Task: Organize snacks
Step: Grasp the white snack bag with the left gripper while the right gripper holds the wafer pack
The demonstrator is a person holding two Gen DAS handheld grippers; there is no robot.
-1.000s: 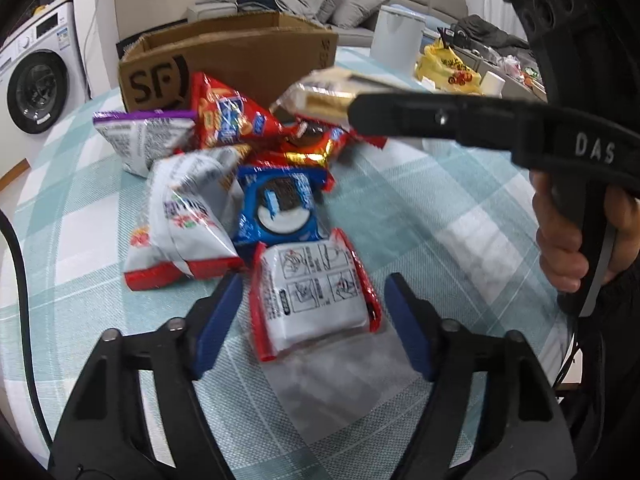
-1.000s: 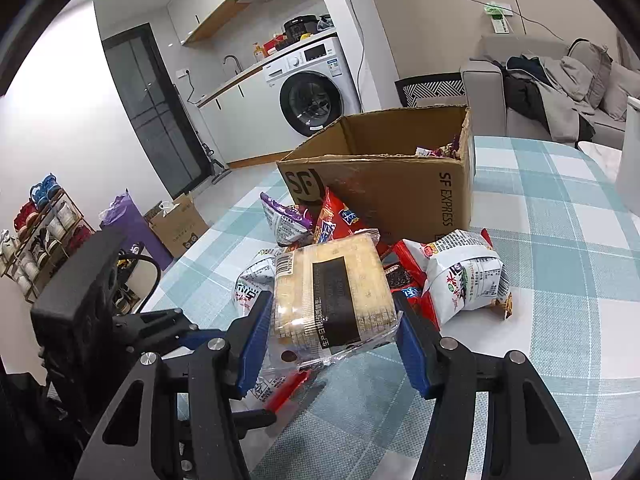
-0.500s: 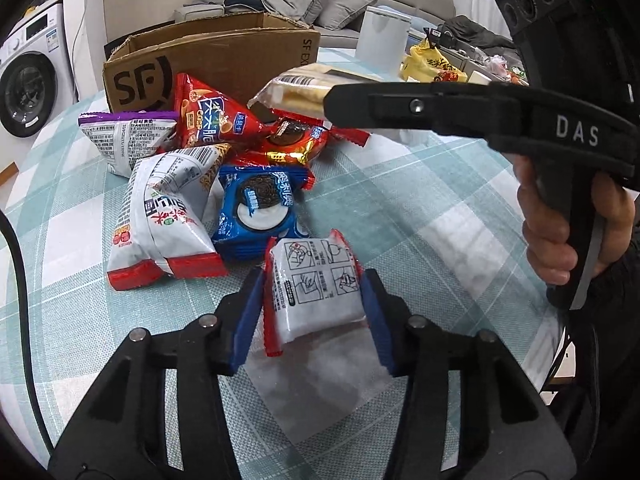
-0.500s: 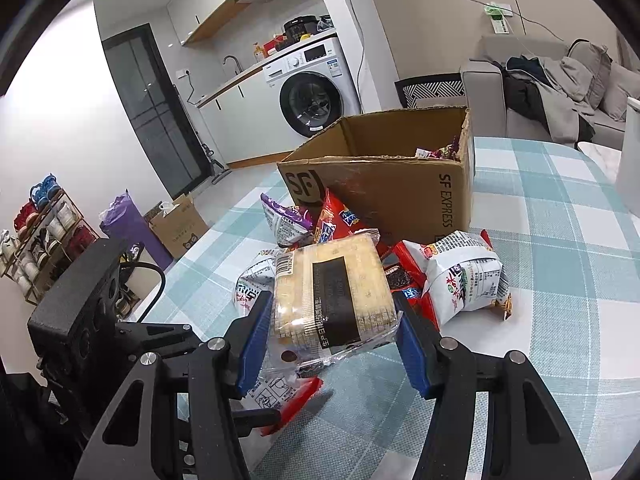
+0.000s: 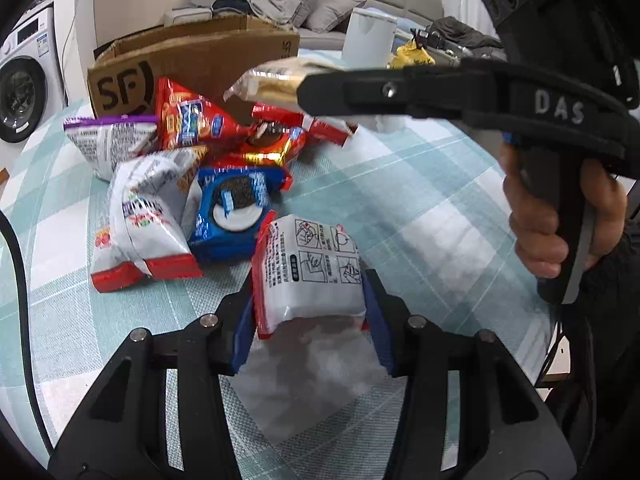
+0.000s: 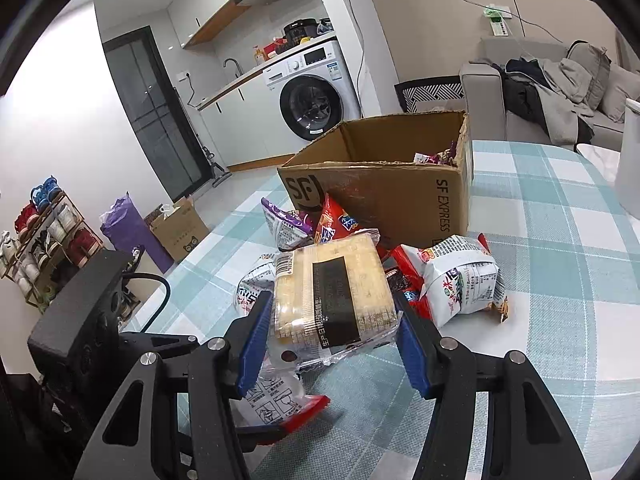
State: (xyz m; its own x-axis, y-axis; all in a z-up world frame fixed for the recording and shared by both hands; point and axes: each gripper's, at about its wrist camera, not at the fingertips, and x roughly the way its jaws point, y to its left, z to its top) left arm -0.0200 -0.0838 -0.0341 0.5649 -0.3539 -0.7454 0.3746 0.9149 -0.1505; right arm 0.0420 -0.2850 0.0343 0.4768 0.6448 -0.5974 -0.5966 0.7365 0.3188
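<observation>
The left tongs (image 5: 308,312), spread around the white packet (image 5: 310,270) a second ago, now pinch it between their blue pads, lifted just off the bench (image 5: 420,208). The right tongs (image 6: 332,336) still pinch the cracker pack (image 6: 332,284), held above the snack pile (image 5: 180,184); the box (image 6: 384,184) stands beyond it.

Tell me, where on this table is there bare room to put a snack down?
The checked tablecloth is bare right of the white rice-cracker bag, out toward the white container. It is crowded in front of the cardboard box, where packets overlap, including the Oreo pack.
</observation>
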